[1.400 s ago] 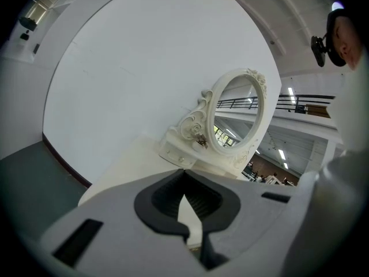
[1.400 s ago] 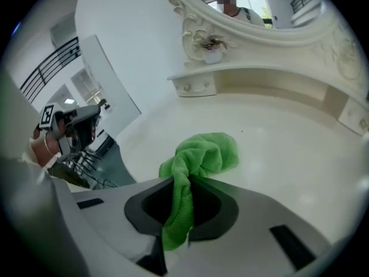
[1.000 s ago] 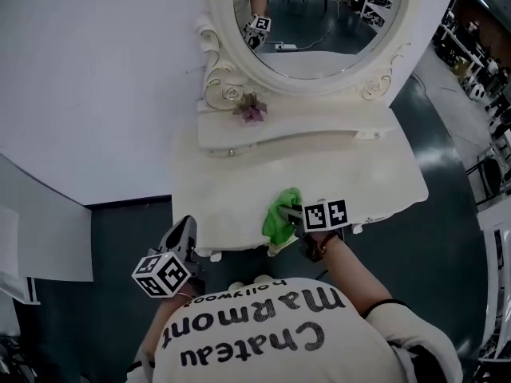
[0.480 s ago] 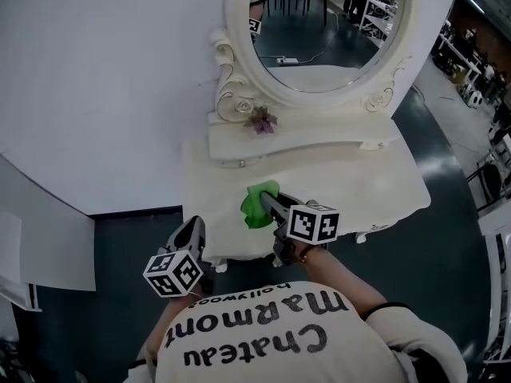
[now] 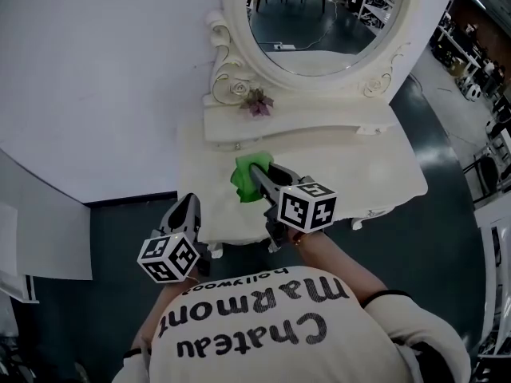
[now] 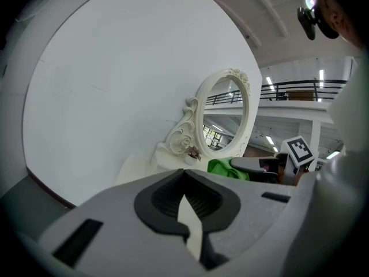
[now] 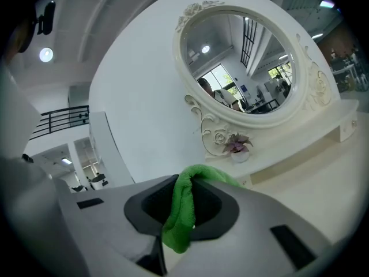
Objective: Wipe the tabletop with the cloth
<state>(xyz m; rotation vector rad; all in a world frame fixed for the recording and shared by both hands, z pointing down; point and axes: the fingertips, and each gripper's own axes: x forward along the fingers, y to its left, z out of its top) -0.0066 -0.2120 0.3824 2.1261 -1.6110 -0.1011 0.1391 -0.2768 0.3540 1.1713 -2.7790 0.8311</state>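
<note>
A plain white wall (image 5: 96, 70) backs an oval mirror (image 5: 319, 14) in an ornate cream frame, with a small purple flower (image 5: 257, 102) at its foot, above a dark floor (image 5: 447, 222) with dark-framed furniture (image 5: 493, 170) at the right edge.

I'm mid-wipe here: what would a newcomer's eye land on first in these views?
The bright green cloth pops first, clamped in the right tool on the left part of the cream tabletop. Behind it rises the big oval mirror in a carved white frame, a small purple flower at its base. The left tool hangs shut and empty off the table's front-left edge.
</note>
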